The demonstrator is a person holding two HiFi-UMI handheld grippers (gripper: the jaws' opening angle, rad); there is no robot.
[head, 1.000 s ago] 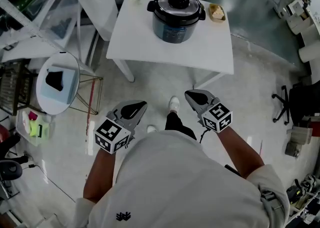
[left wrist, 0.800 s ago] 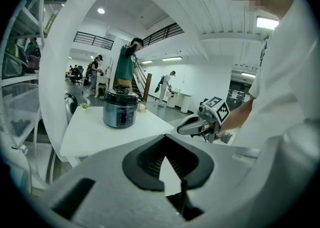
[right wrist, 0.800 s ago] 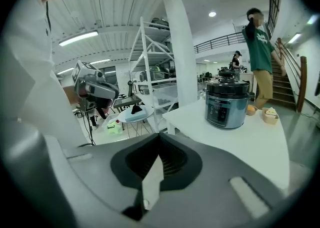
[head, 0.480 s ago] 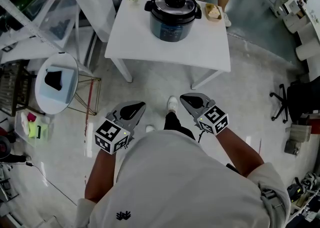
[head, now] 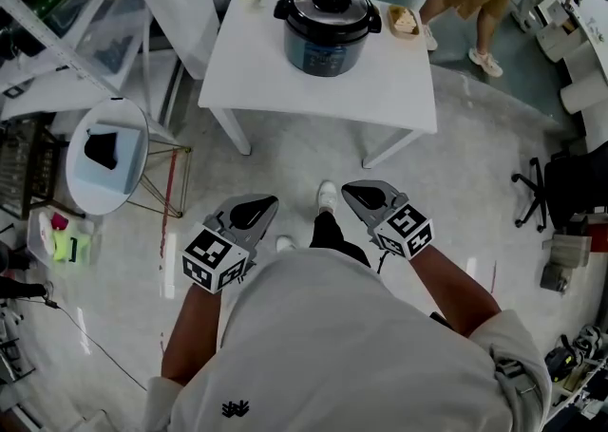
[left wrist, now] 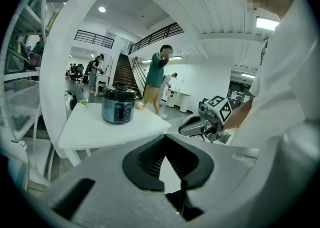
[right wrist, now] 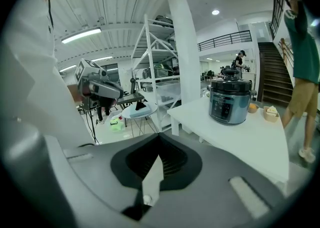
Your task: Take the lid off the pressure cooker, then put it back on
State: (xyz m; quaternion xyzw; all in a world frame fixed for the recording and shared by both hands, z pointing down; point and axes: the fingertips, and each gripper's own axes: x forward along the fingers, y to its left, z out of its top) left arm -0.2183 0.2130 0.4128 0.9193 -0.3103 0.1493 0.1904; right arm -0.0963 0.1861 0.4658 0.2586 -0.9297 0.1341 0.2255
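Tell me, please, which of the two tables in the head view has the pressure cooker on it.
The square table straight ahead carries the pressure cooker. The small round table to the left holds only a small dark object.

Your right tongs [right wrist: 159, 137] are closed and empty; ahead to the right, the pressure cooker [right wrist: 229, 102] stands on the white tabletop [right wrist: 250, 142], well apart, its lid [right wrist: 230, 82] on.

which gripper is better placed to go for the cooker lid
Right, narrowly. The left gripper and right gripper hang by the body, short of the table, fingers together, empty, but the right sits slightly nearer the lid on the pressure cooker.
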